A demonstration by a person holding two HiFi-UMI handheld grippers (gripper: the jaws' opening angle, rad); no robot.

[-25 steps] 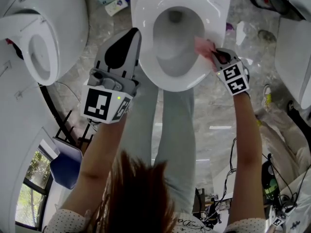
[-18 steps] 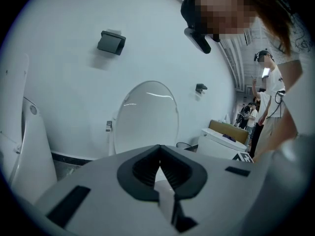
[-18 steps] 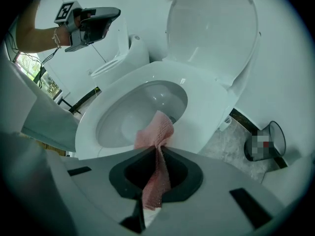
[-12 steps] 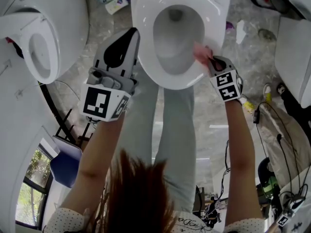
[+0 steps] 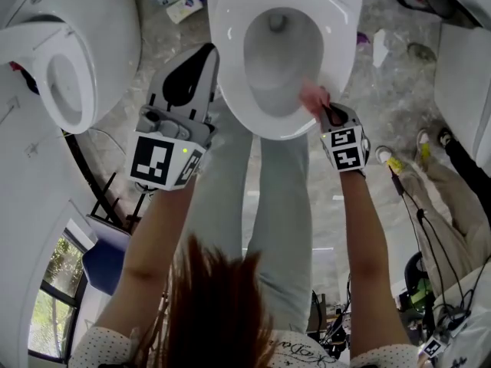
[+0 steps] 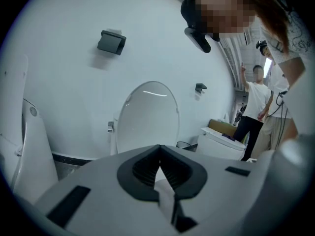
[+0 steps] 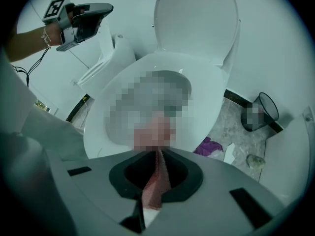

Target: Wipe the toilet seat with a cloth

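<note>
Over the last second the right tool (image 5: 322, 107) has slid along the toilet seat (image 5: 227, 52) from its right side toward the front curve. Its jaws are clamped on the pink cloth (image 5: 310, 95), pressed to the rim just ahead of the tool. The right flank is probably wiped, with the front and far side left. The left tool (image 5: 209, 58), jaws together and empty, hangs beside the seat's opposite edge. The person's legs (image 5: 276, 190) crowd the front edge below the right tool, but the bowl side is open.
</note>
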